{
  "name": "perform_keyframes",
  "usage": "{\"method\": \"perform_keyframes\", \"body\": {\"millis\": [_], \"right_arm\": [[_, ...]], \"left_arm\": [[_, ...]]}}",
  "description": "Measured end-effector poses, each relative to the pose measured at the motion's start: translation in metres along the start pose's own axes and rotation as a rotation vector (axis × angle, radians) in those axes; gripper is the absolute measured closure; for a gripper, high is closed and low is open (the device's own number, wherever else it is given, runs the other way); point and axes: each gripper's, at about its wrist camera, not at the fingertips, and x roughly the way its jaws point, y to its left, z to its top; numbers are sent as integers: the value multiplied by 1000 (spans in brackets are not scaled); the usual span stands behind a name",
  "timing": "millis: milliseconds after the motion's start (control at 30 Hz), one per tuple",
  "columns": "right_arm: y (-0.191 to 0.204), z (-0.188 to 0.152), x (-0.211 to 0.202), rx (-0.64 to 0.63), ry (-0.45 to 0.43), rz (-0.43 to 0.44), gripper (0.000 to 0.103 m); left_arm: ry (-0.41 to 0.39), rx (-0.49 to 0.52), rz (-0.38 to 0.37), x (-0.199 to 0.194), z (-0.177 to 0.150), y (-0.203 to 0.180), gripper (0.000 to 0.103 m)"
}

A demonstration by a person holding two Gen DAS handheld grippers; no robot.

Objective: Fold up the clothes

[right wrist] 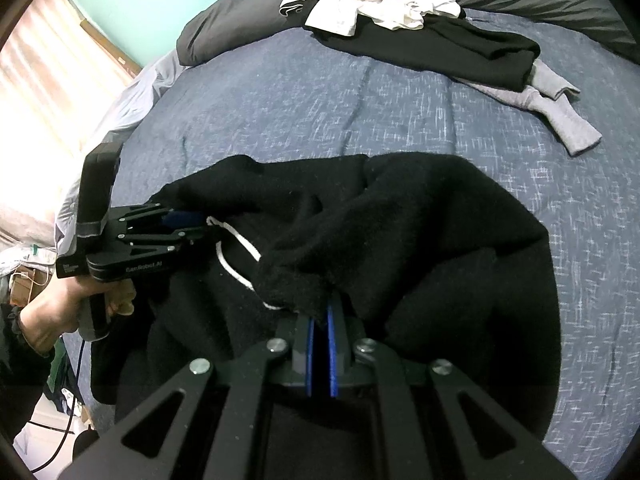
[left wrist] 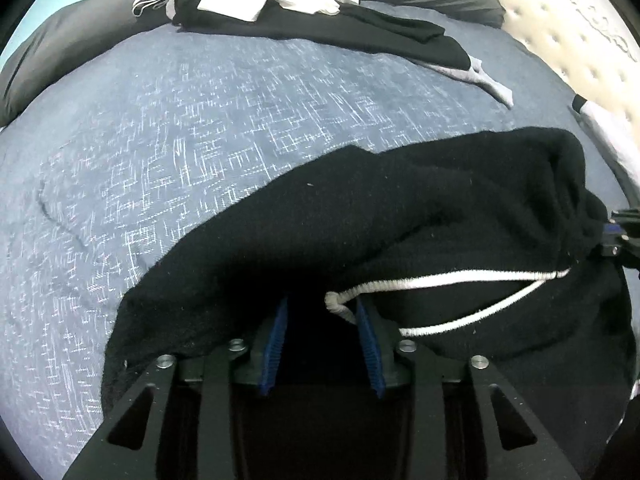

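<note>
Right tongs (right wrist: 320, 312), angled down, pinch black sweatpants (right wrist: 420, 240).

Black garment (right wrist: 400, 232) with white drawstring (right wrist: 236, 240) on blue, white-flecked bedspread (right wrist: 320, 96); at twelve o'clock, white clothes (right wrist: 384, 0) and dark grey pillows (right wrist: 224, 28).

My left gripper's fingertips (left wrist: 322, 304) vanish under the black garment (left wrist: 400, 216), so I can't see what they pinch. At the right edge of the left wrist view my right gripper (left wrist: 618, 236) is cut off. In the right wrist view, fabric buries my right fingertips (right wrist: 326, 300).
</note>
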Motion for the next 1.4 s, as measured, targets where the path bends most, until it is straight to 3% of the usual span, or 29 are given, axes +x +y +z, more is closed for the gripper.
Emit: {"method": "perform_keyframes", "body": {"millis": [167, 467, 700, 1067, 1233, 1400], "right_arm": [[2, 0, -4, -9, -4, 1, 98], [14, 10, -44, -66, -73, 13, 98], [24, 53, -79, -69, -161, 32, 98], [-13, 149, -85, 70, -256, 45, 98], [-33, 181, -67, 141, -267, 44, 98], [-55, 205, -21, 215, -217, 16, 98]], "left_arm": [[-23, -27, -26, -13, -2, 9, 90], [-204, -8, -89, -104, -11, 7, 92], [-305, -23, -90, -153, 26, 16, 92], [-288, -117, -102, -145, 121, 48, 93], [-244, -151, -85, -115, 154, 60, 93], [-176, -183, -56, -66, 174, 75, 93]]}}
